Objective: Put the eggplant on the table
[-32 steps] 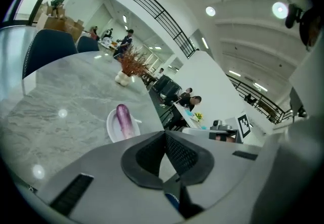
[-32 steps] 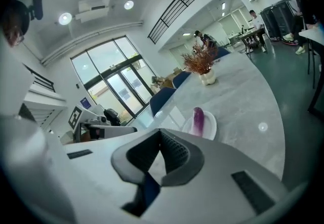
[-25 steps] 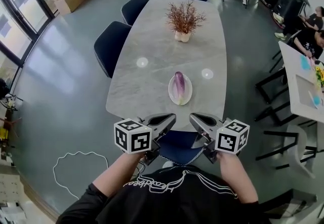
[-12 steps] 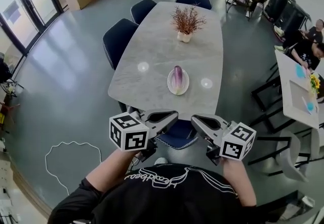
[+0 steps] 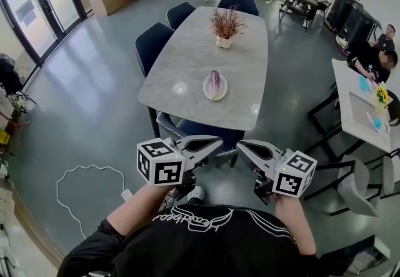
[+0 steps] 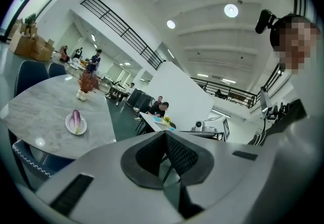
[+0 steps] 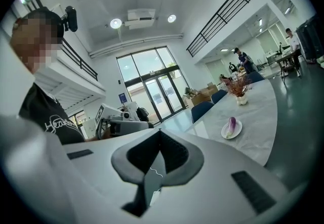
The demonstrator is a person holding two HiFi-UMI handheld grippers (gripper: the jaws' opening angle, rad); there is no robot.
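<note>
Standing well away from the table (image 5: pixel 187 60), the person held the left gripper (image 5: pixel 217 141) and the right gripper (image 5: pixel 241 144) shut, with nothing in them. One eggplant (image 5: pixel 214 82) lay on one plate (image 5: pixel 207 90) on the table. I think the best way was to walk close first, open one gripper wide, then grab the eggplant's middle softly. Four chairs (image 5: pixel 153 47) and one plant (image 5: pixel 225 22) were there.
</note>
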